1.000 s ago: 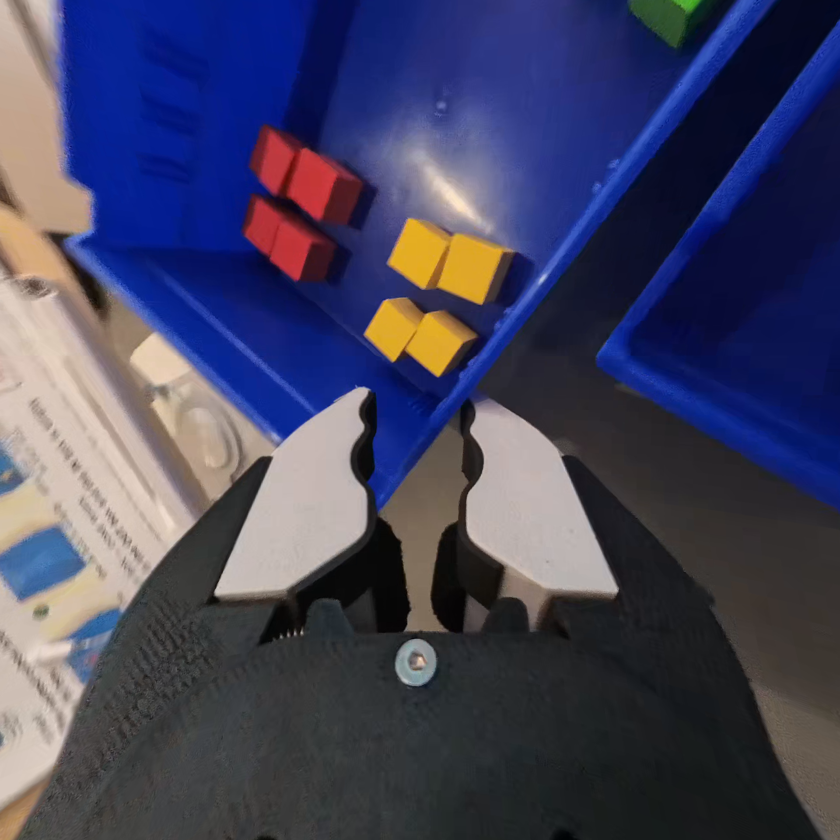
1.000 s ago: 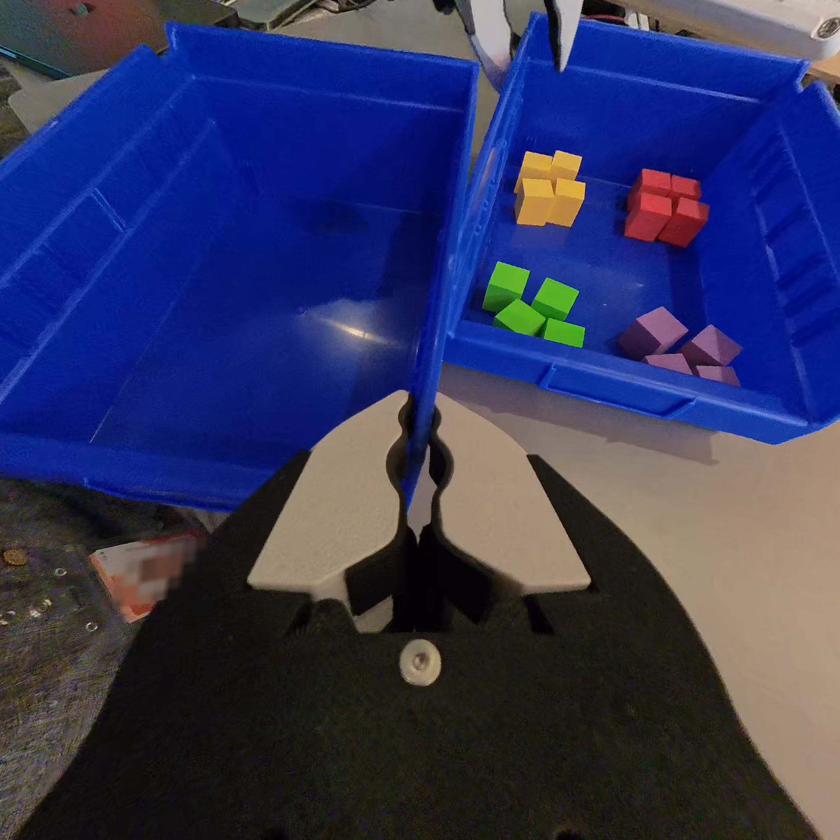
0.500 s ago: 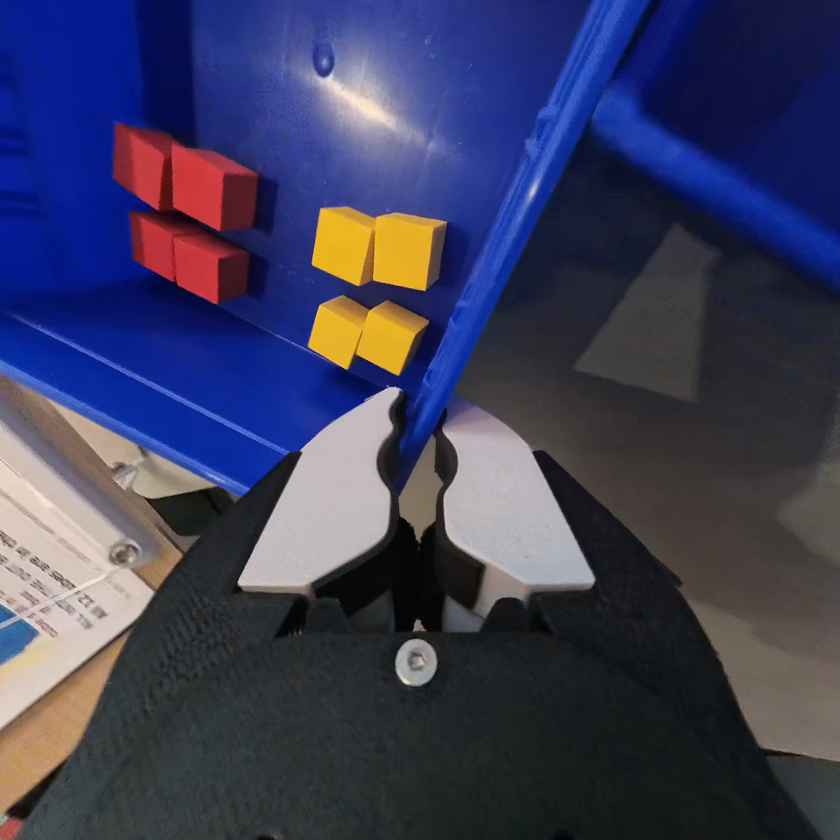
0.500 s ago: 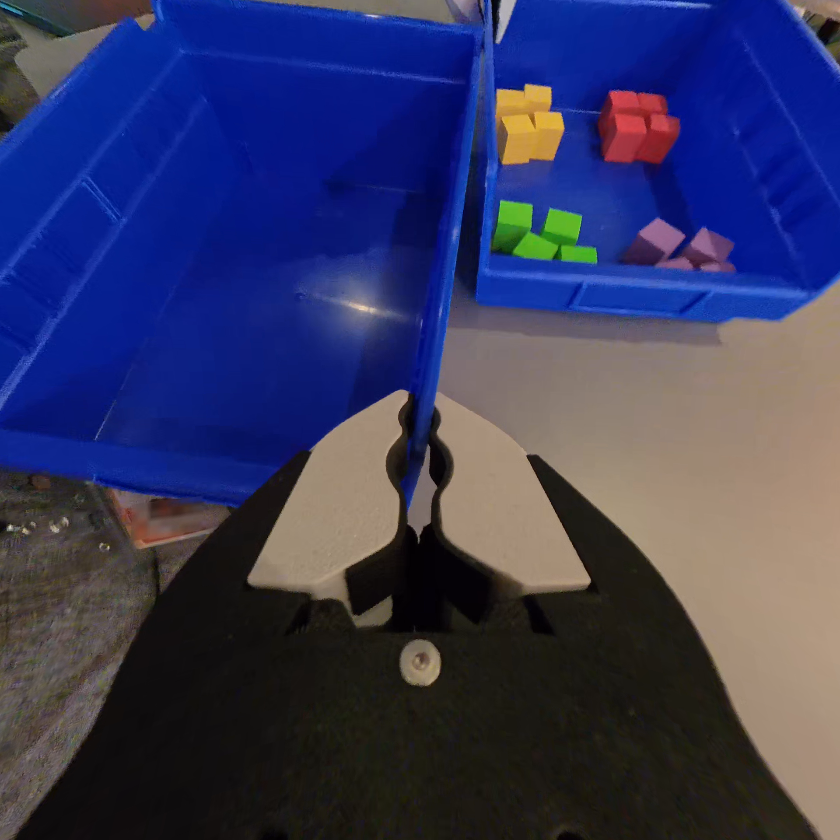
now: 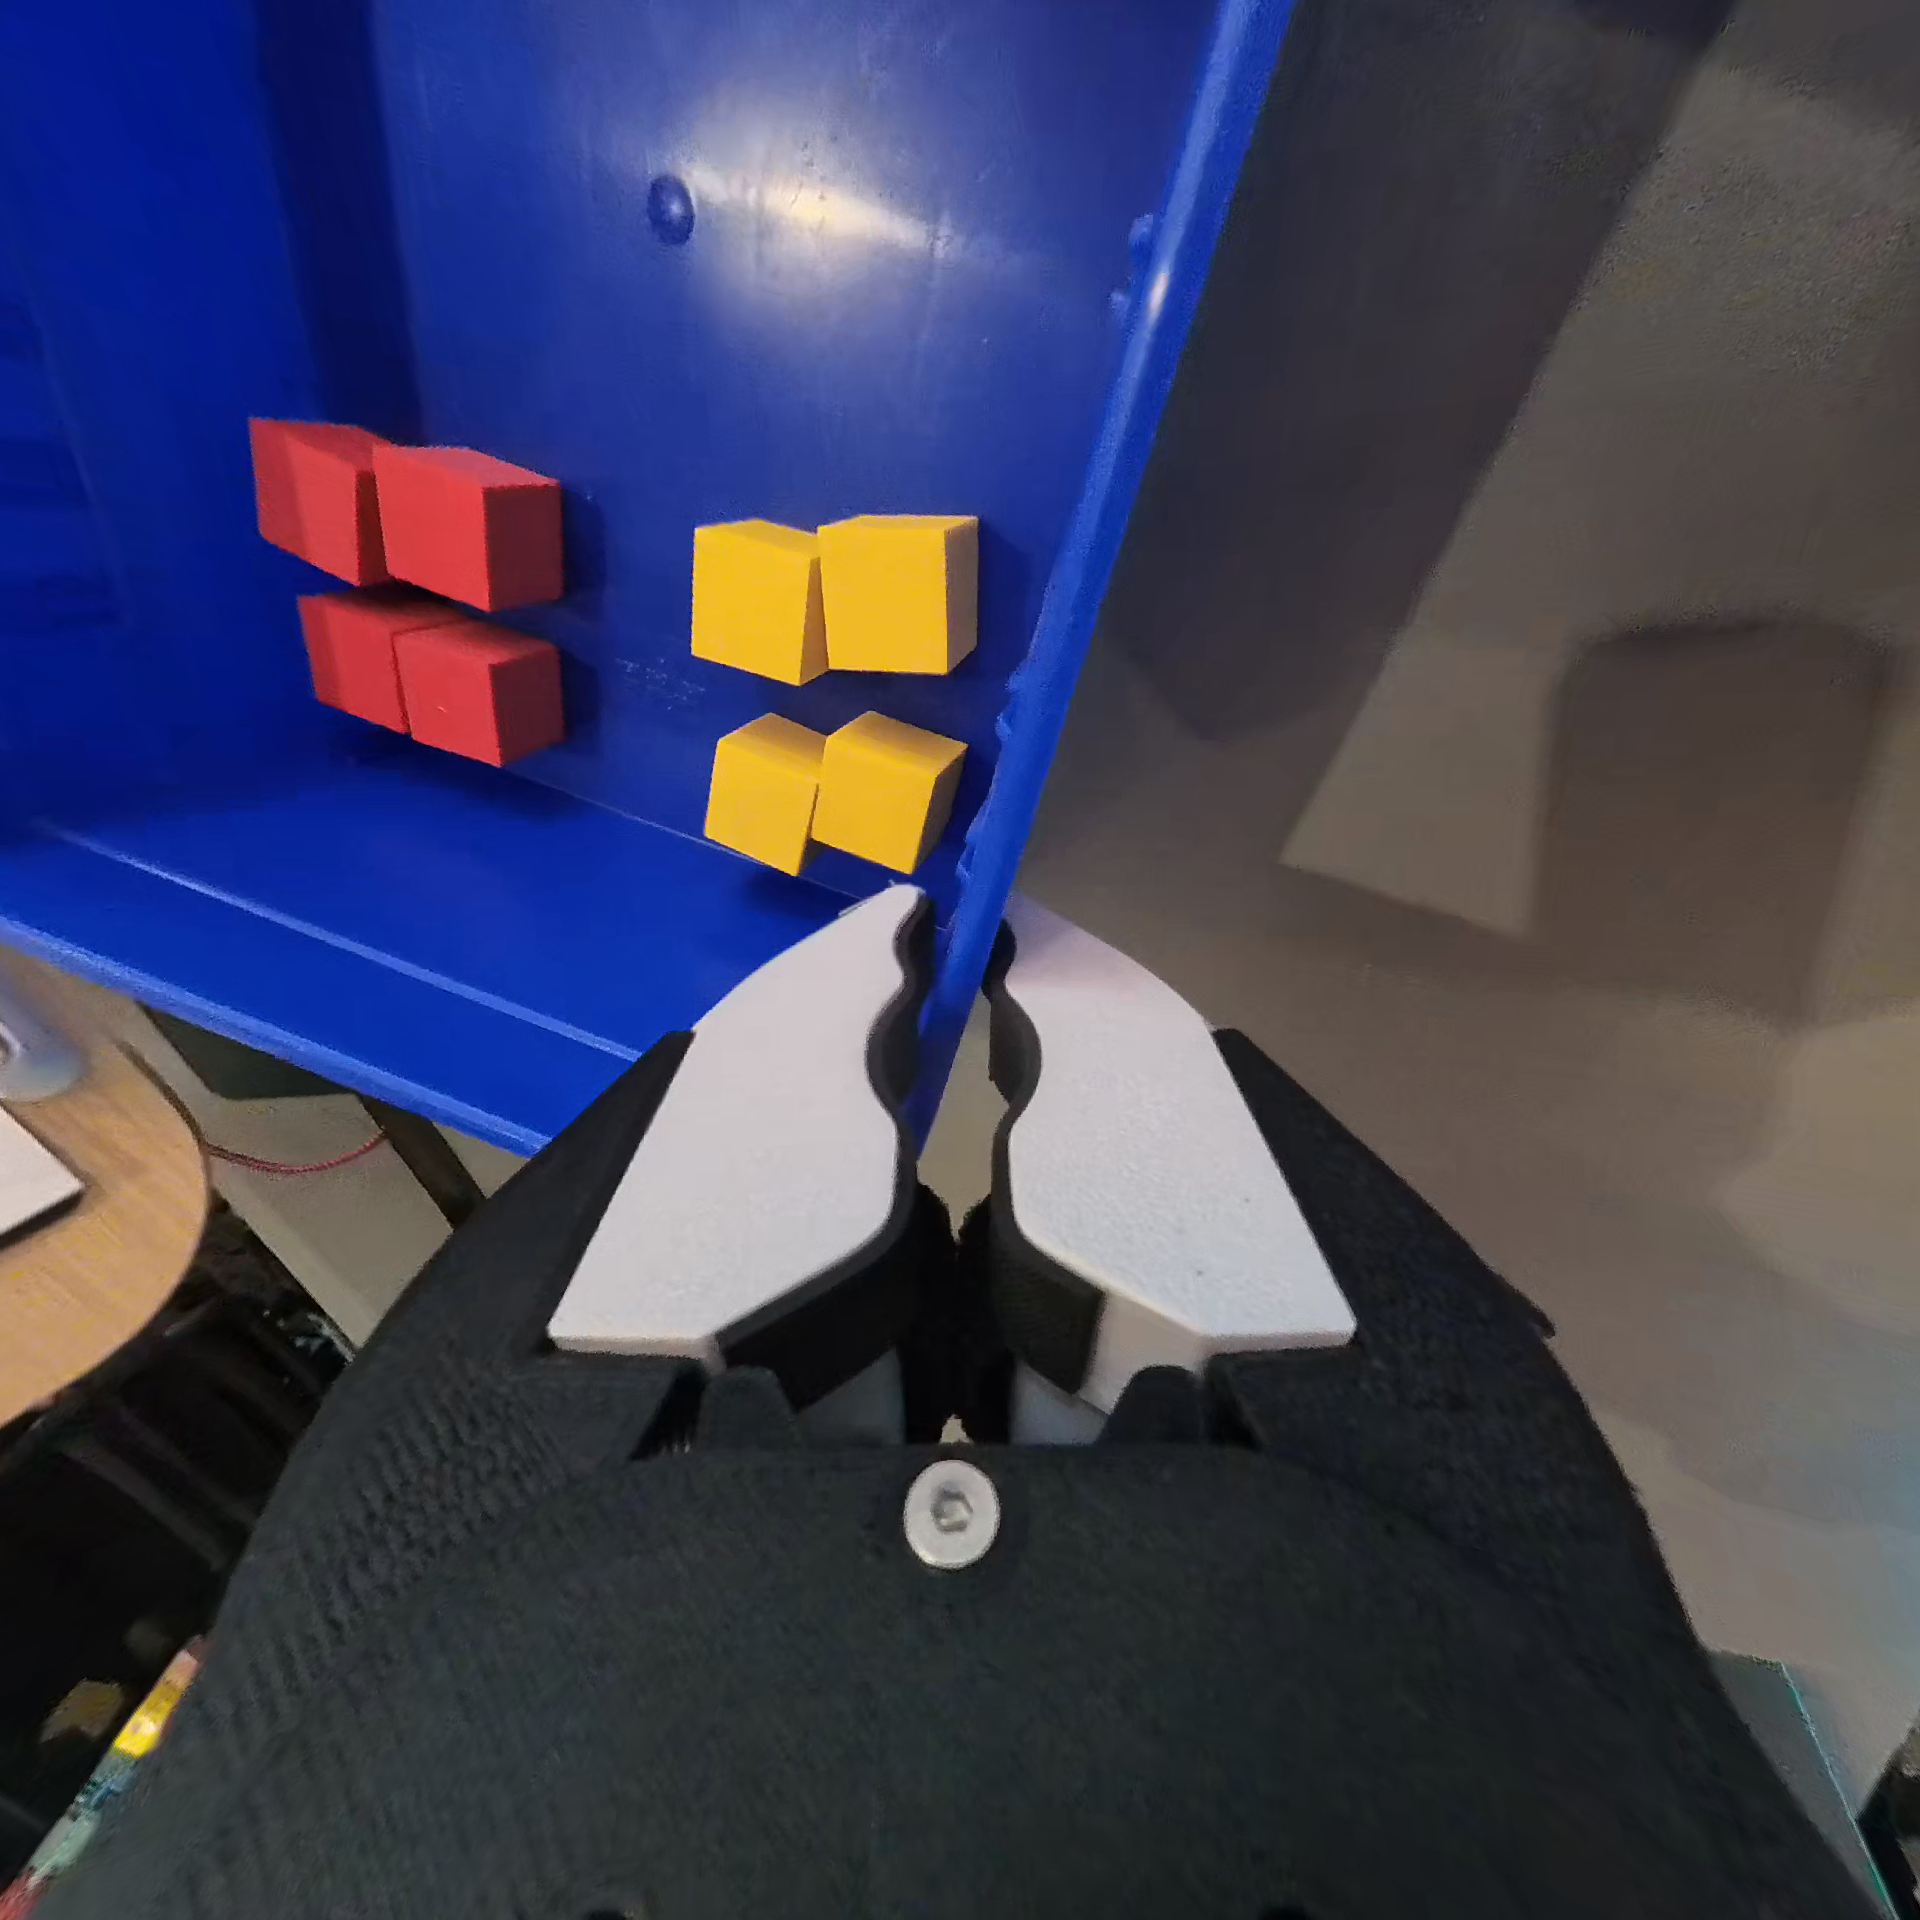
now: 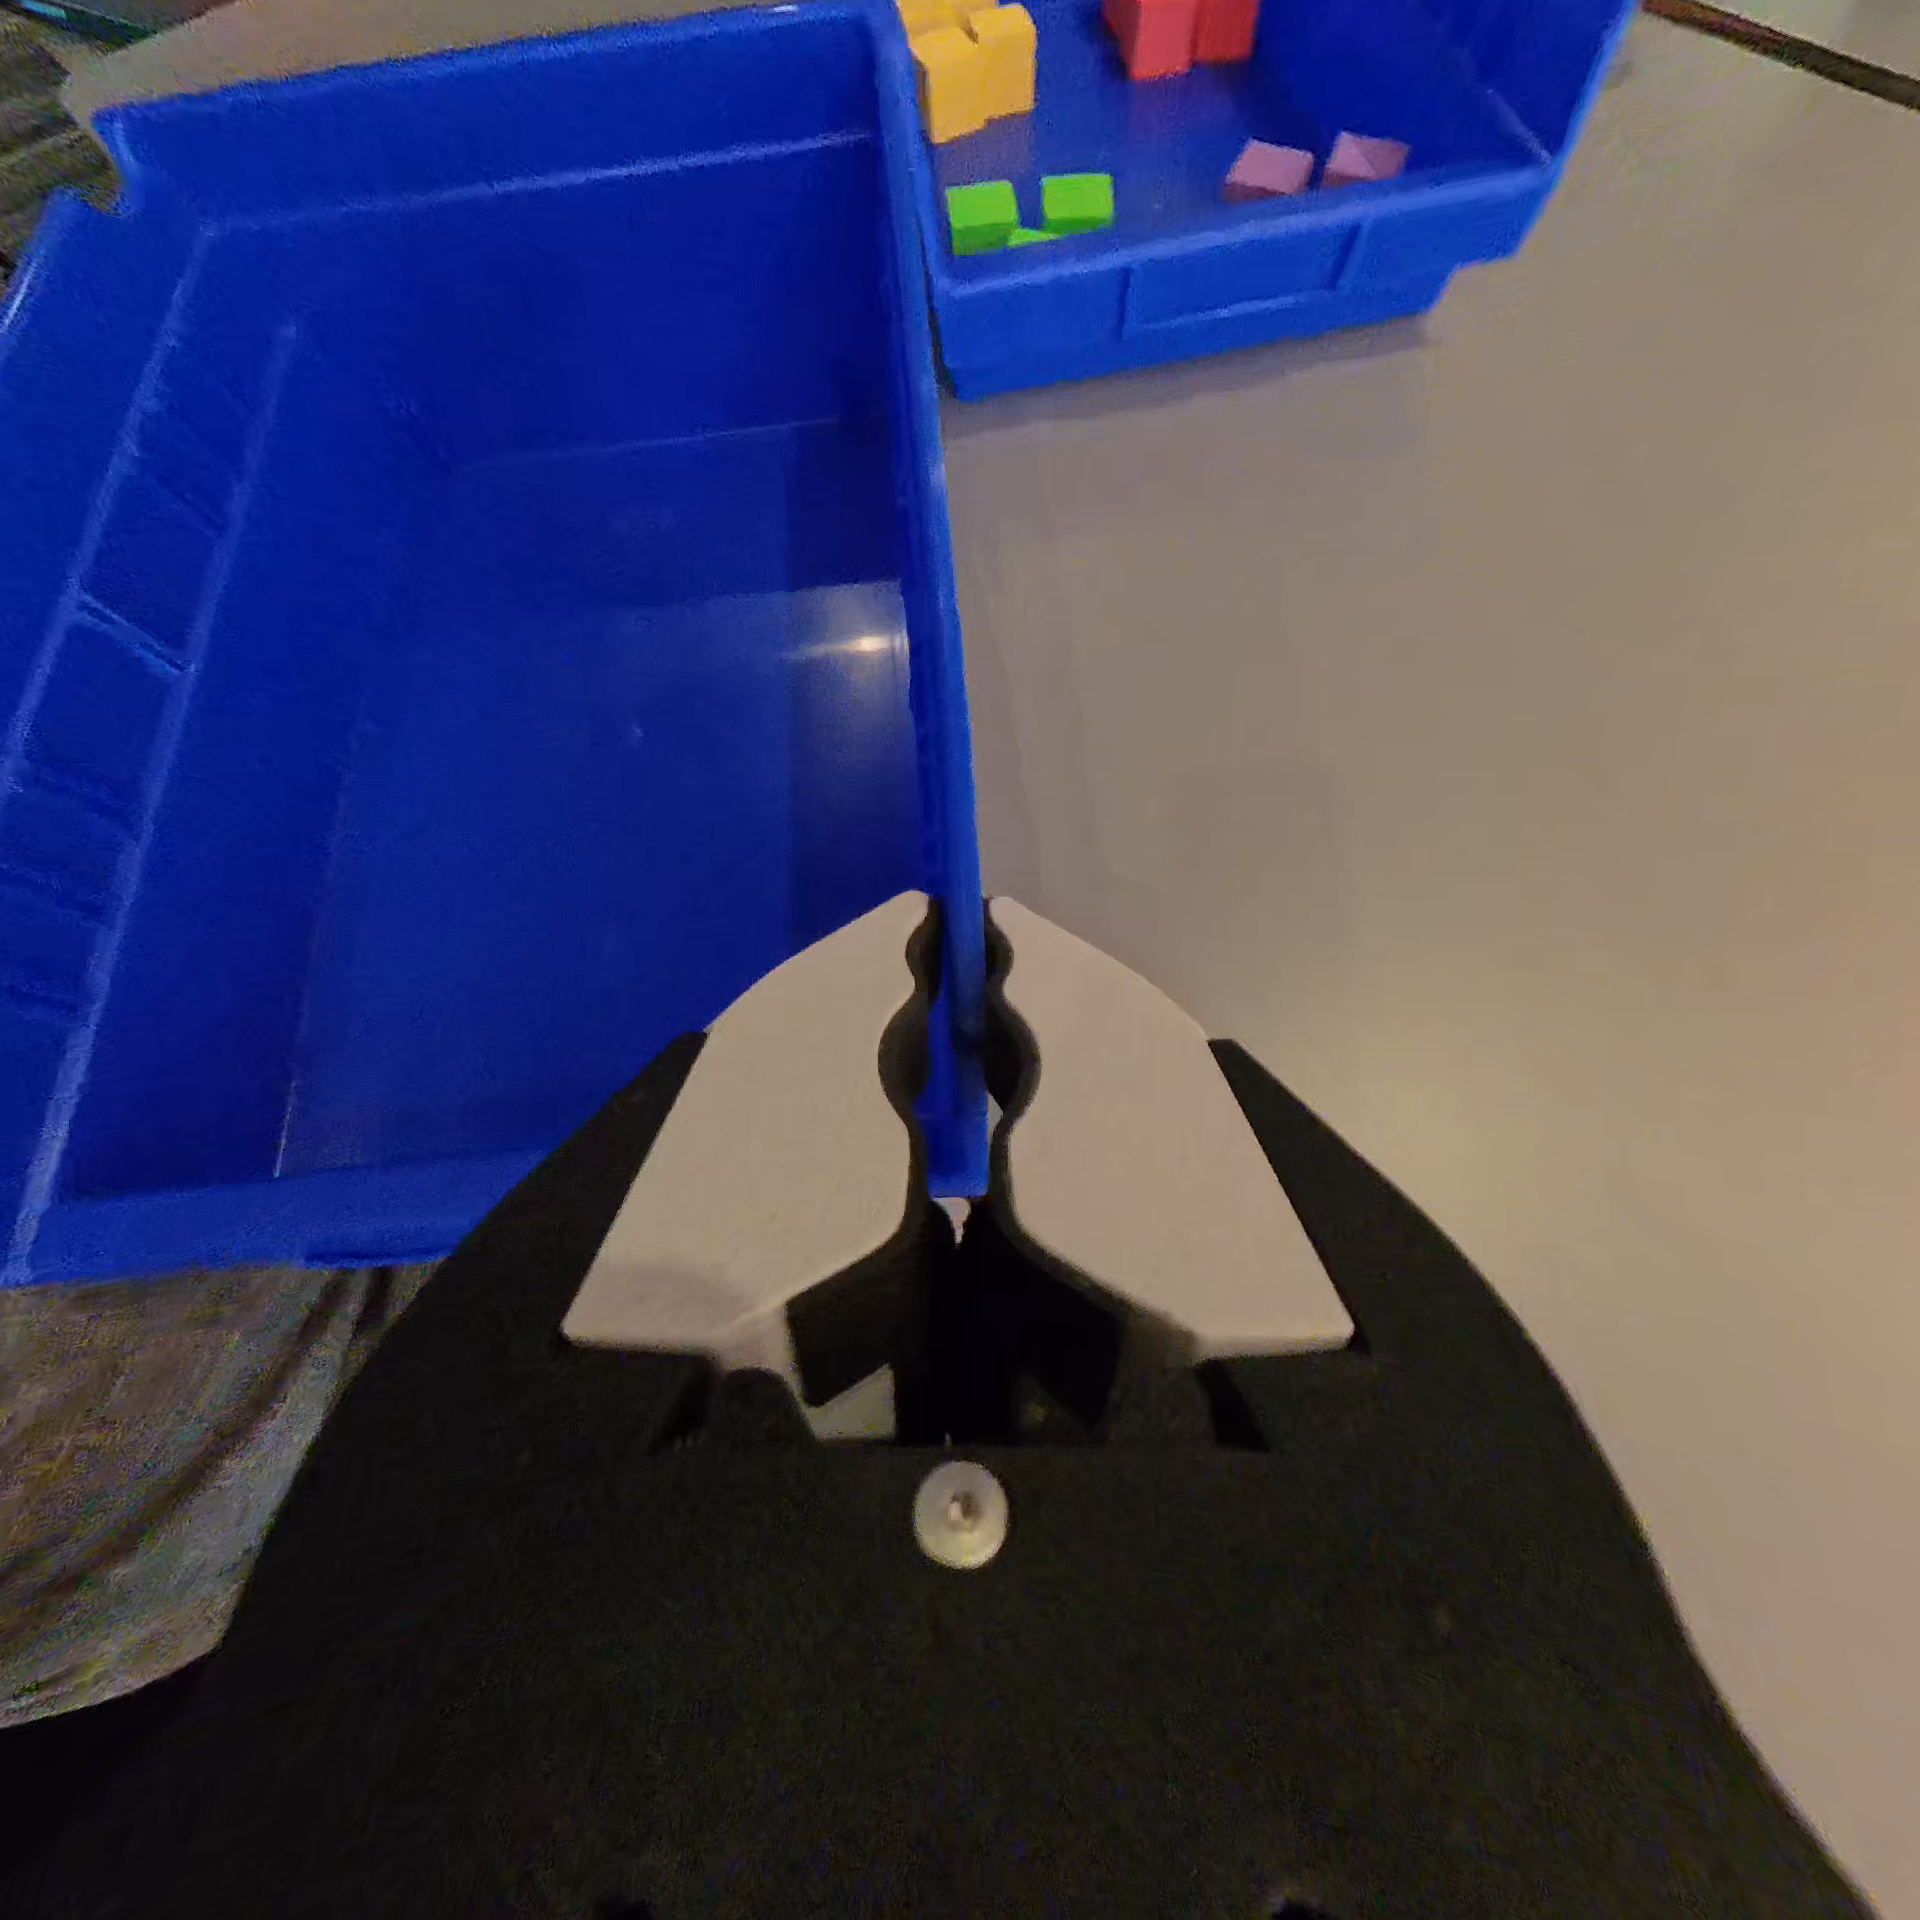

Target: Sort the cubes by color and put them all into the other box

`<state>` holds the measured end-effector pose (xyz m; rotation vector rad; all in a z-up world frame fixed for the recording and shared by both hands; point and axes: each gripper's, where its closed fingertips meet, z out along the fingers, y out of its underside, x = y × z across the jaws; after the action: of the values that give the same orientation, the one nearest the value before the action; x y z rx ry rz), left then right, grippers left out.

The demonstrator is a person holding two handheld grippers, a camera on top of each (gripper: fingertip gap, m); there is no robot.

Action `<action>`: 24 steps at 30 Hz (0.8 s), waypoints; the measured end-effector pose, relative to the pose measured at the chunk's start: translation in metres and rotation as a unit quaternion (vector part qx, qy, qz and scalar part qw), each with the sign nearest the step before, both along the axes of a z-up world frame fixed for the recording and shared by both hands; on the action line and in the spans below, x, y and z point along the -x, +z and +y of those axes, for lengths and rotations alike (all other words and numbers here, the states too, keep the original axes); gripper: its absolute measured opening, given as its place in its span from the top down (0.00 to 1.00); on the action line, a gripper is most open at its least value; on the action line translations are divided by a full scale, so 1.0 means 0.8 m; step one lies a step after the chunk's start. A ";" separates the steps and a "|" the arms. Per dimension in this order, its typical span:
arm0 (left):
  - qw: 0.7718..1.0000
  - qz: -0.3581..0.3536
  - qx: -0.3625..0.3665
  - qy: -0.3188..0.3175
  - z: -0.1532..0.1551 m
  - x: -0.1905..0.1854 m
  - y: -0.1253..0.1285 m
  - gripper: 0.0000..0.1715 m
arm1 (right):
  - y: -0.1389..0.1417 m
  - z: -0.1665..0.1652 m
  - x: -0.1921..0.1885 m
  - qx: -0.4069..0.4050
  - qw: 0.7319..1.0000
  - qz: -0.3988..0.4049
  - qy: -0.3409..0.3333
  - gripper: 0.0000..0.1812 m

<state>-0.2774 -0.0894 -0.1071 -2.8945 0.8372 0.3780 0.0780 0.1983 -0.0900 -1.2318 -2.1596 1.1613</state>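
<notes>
My left gripper is shut on the thin side wall of a blue bin, near its corner. Inside this bin, several red cubes and several yellow cubes lie close to my fingertips. My right gripper is shut on the right side wall of a second blue bin, which holds nothing. The bin with cubes shows farther off at the top right of the right wrist view, with yellow, red, green and purple cubes.
Both bins are over a grey tabletop. The near edge of the bin without cubes overhangs a speckled grey floor. In the left wrist view, a round wooden table and a red cable lie below the bin's edge.
My left gripper closed on the cube bin's wall. The two bins moved apart: the cube bin is farther off in the right wrist view, and the other bin left the left wrist view.
</notes>
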 end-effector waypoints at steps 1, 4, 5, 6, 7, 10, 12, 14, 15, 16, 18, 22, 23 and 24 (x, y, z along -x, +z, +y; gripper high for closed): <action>1.000 0.000 0.003 0.001 -0.006 -0.001 0.000 0.95 | 0.000 0.009 -0.005 0.003 1.000 -0.001 -0.007 0.97; 1.000 0.000 0.008 -0.004 -0.022 -0.002 0.000 0.95 | 0.000 0.039 -0.015 0.011 0.999 -0.002 -0.034 0.97; 1.000 0.002 0.009 -0.009 -0.027 -0.002 0.000 0.96 | 0.000 0.049 -0.017 0.015 0.999 -0.003 -0.045 0.97; 1.000 0.003 0.010 -0.015 -0.031 -0.002 0.000 0.95 | 0.000 0.058 -0.018 0.015 0.998 -0.002 -0.055 0.97; 1.000 0.004 0.010 -0.023 -0.035 -0.003 0.000 0.96 | 0.000 0.068 -0.019 0.014 0.998 -0.002 -0.065 0.97; 0.998 0.007 0.016 -0.055 -0.044 -0.007 0.000 0.96 | 0.000 0.093 -0.018 0.011 0.995 -0.001 -0.098 0.97; 0.997 0.003 0.022 -0.077 -0.049 -0.014 0.000 0.96 | 0.000 0.109 -0.014 0.017 0.992 -0.001 -0.124 0.97; 0.995 -0.001 0.027 -0.096 -0.054 -0.021 0.000 0.96 | 0.000 0.123 -0.009 0.026 0.988 -0.002 -0.150 0.98; 0.994 -0.004 0.030 -0.108 -0.057 -0.026 0.000 0.96 | 0.000 0.128 -0.006 0.029 0.986 -0.003 -0.161 0.98; 0.992 -0.006 0.033 -0.119 -0.060 -0.030 0.000 0.96 | 0.000 0.134 -0.002 0.031 0.985 -0.004 -0.172 0.99; 0.990 -0.011 0.040 -0.133 -0.065 -0.038 0.000 0.96 | 0.000 0.142 0.005 0.035 0.981 -0.007 -0.192 0.99; 0.991 -0.032 0.035 -0.124 -0.075 -0.050 0.000 0.96 | -0.001 0.152 0.020 0.039 0.975 -0.015 -0.220 0.98; 0.992 -0.036 0.030 -0.116 -0.076 -0.050 0.000 0.96 | -0.001 0.154 0.023 0.041 0.973 -0.017 -0.226 0.98; 0.993 -0.041 0.023 -0.106 -0.077 -0.050 0.000 0.96 | -0.001 0.157 0.025 0.041 0.972 -0.018 -0.233 0.98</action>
<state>-0.2377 -0.1513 -0.1072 -2.8012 1.1406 0.2214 0.0578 0.3236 -0.0906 -1.6896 -1.7197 1.0340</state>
